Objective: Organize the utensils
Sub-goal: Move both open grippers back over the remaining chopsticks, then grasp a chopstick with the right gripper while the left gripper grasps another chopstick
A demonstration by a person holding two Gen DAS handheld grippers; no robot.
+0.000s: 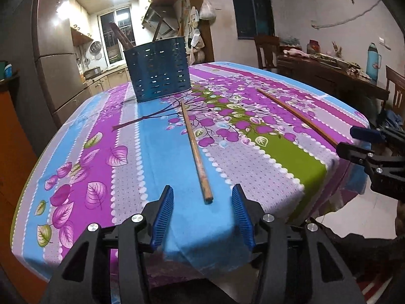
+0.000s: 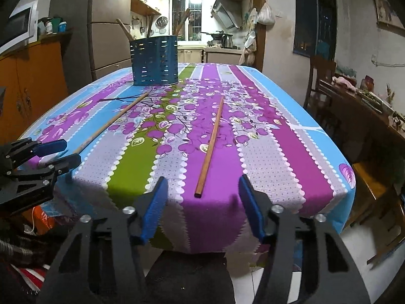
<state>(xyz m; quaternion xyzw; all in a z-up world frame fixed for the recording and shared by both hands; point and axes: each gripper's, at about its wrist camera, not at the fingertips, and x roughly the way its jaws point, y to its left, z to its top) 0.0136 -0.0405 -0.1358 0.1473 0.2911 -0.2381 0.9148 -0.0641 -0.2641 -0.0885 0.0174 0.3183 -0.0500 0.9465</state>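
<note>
A table under a purple, blue and green floral cloth [image 2: 265, 152] fills a lamplit kitchen. Two wooden chopsticks, left [image 1: 196, 149] and right [image 2: 210, 149], lie near a far blue perforated metal holder [image 1: 158, 69]. The left gripper [image 1: 202, 217] and right gripper [image 2: 202, 207] are both spread, holding nothing.

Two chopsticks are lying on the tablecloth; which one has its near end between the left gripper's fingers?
The paler, worn chopstick on the blue stripe, ahead of the left gripper. The darker one lies on the purple stripe, before the right gripper.

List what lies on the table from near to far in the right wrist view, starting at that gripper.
right gripper → right chopstick → left chopstick → blue utensil holder
</note>
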